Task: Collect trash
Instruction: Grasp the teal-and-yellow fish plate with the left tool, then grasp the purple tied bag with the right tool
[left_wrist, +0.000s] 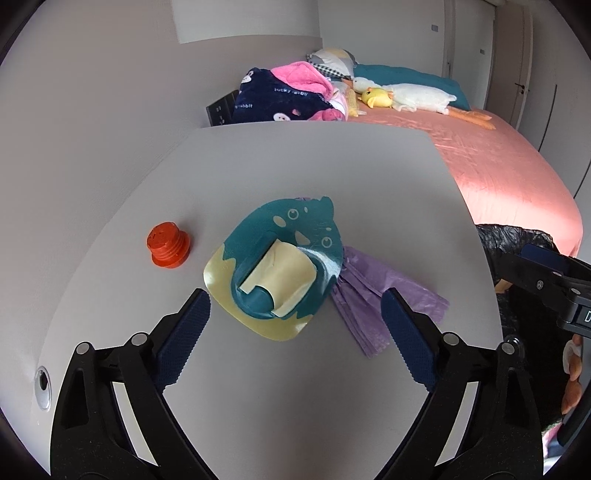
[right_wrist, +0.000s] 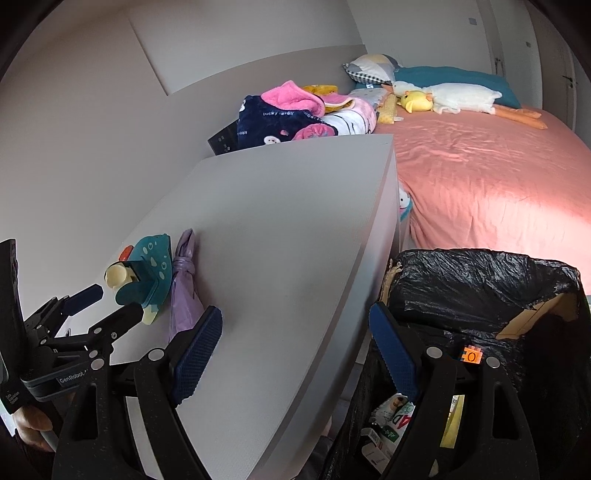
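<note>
Smooth grey tabletop (left_wrist: 295, 166): glossy teal sticker sheet (left_wrist: 280, 266), ribbed orange cap (left_wrist: 167, 249).

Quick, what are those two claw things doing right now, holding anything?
Left gripper: open, empty, around the teal sticker sheet.
Right gripper: open, empty, by the trash bin.

Orange cap (left_wrist: 167, 244), teal-and-cream sticker (left_wrist: 275, 267), purple bag (left_wrist: 373, 295), black liner (right_wrist: 480, 280).

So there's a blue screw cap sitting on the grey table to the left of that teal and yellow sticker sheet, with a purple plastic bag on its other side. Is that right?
Nearly. The screw cap is orange-red, not blue, as the left wrist view shows. It does sit on the grey table left of the teal and yellow sticker sheet, with the purple plastic bag on the other side.
</note>
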